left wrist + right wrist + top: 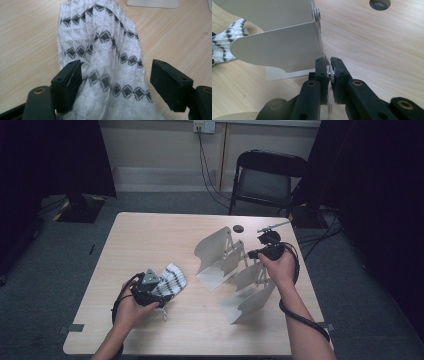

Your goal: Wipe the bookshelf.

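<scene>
White waffle-knit cloth with dark diamond stripes [105,65] lies on the pale wooden bench [150,240], between the parted left tongs [117,85]; one pad apparently touches it. Right tongs [329,72] are clamped on the edge of a grey sheet-metal folding rack [279,47].

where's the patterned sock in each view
High view: the sock lies left of centre, in front of the left gripper.
Left gripper view: it runs up the middle, between the jaws.
Right gripper view: a bit at the left edge.
Shared landmark: the white metal rack.
</scene>
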The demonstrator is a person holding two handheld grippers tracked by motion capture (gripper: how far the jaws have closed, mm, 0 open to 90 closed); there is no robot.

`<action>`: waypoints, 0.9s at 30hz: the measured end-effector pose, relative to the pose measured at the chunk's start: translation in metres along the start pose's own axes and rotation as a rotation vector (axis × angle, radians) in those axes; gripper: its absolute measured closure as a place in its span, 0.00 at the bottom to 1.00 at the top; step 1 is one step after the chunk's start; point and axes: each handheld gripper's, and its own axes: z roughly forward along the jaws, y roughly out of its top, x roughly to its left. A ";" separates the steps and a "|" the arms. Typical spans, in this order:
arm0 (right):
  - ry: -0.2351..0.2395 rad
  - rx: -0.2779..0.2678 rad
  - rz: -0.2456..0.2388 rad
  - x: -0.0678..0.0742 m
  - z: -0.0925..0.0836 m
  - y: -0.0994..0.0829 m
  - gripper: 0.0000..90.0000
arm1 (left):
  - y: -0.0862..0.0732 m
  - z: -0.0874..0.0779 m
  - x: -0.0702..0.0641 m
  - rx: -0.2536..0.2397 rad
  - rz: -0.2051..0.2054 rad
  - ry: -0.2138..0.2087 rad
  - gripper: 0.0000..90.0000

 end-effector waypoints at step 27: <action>0.088 0.011 -0.059 0.007 -0.025 0.003 0.94 | 0.002 -0.004 0.004 -0.004 -0.008 0.002 0.28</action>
